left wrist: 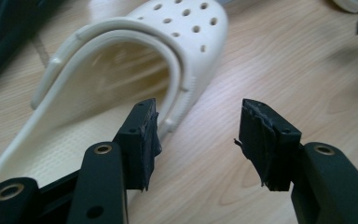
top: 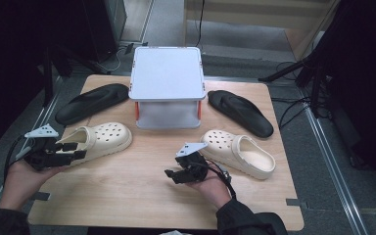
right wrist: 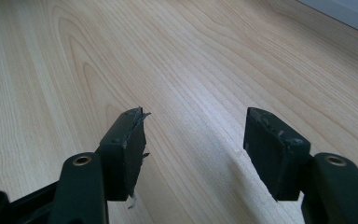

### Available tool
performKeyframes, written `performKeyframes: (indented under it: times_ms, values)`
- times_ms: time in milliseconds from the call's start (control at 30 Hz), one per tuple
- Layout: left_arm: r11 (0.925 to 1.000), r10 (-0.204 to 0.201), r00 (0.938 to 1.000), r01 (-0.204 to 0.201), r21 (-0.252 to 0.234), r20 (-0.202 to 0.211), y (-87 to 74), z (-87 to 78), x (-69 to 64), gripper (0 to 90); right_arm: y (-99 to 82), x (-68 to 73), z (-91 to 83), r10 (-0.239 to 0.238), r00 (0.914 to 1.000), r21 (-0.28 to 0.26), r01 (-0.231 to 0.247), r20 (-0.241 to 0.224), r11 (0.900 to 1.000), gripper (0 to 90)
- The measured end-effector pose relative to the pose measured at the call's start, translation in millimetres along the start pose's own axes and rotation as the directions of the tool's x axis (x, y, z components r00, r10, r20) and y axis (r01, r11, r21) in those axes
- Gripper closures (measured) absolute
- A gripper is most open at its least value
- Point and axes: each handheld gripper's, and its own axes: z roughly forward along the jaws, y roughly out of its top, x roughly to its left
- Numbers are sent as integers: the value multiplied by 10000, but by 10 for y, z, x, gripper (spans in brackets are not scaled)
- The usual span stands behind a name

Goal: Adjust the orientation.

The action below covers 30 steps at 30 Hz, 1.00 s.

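Note:
A cream clog with holes in its toe lies at the left of the wooden table. My left gripper is at its heel end, jaws open. In the left gripper view the clog fills the upper left, and the left gripper has one jaw by the clog's side rim and the other over bare wood, with nothing pressed between them. The matching clog lies at the right. My right gripper hovers left of it, open over bare wood.
A white box-like stand sits at the back middle. A black slipper lies to its left and another to its right. Bare wood stretches between the two clogs and along the near edge.

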Motion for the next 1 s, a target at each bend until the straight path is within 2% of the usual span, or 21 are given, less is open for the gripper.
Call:
performKeyframes:
  times_ms: [167,400,600,700,733,1000]
  values:
    - [9999,-68,9999,66,146,137,3,123,65,494,-1,-1,11,-63,10000,22,63,16,10000,389]
    - [9992,216,9994,-225,345,260,81,296,57,527,-2,9,25,-41,10000,84,41,17,10000,390]
    - [9979,448,9978,-470,443,486,156,381,79,625,-4,12,29,-80,10000,132,80,48,9999,390]
    - [9977,415,9982,-437,516,439,182,400,87,680,-4,9,33,-75,10000,127,74,53,9999,389]
    - [9978,420,9977,-446,493,536,185,403,100,710,-5,8,34,-81,10000,123,80,53,9999,389]
    - [9951,895,9945,-916,379,541,229,401,63,769,-4,3,38,-72,9999,138,71,71,9999,389]
